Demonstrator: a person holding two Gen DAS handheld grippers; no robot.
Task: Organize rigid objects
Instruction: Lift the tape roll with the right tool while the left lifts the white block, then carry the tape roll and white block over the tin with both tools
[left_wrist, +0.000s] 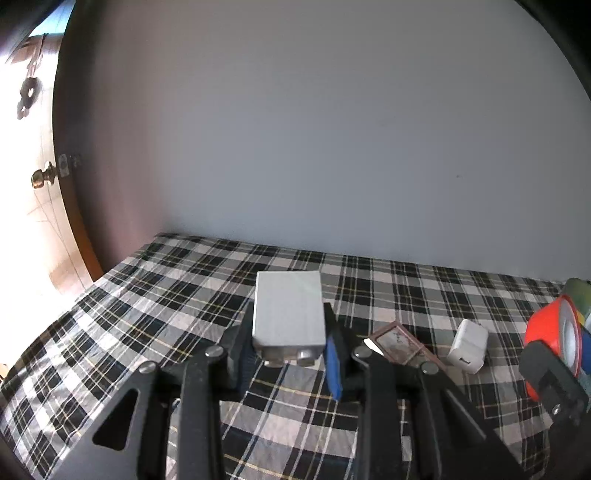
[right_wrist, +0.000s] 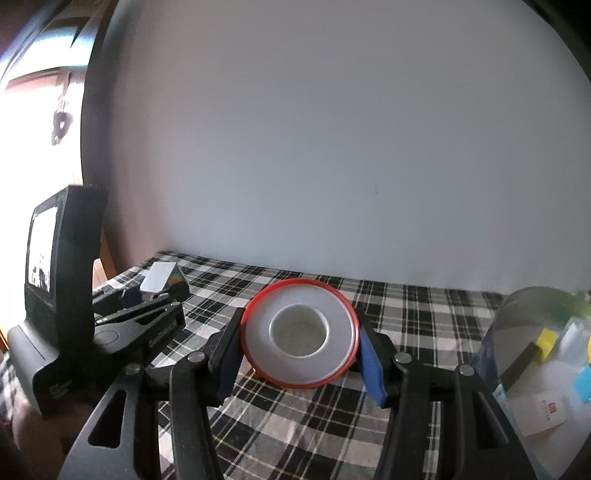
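My left gripper (left_wrist: 290, 350) is shut on a grey rectangular box (left_wrist: 288, 314) with two round metal studs on its near end, held above the checked cloth. The box and left gripper also show at the left of the right wrist view (right_wrist: 159, 282). My right gripper (right_wrist: 299, 347) is shut on a red tape roll (right_wrist: 300, 334) with a white face and open core, held flat above the cloth. The roll shows at the right edge of the left wrist view (left_wrist: 550, 332).
A white charger cube (left_wrist: 467, 345) and a small brown-framed card (left_wrist: 397, 343) lie on the black-and-white checked cloth (left_wrist: 184, 295). A clear container (right_wrist: 543, 365) with small items stands at the right. A plain wall runs behind the table, and a door is at the left.
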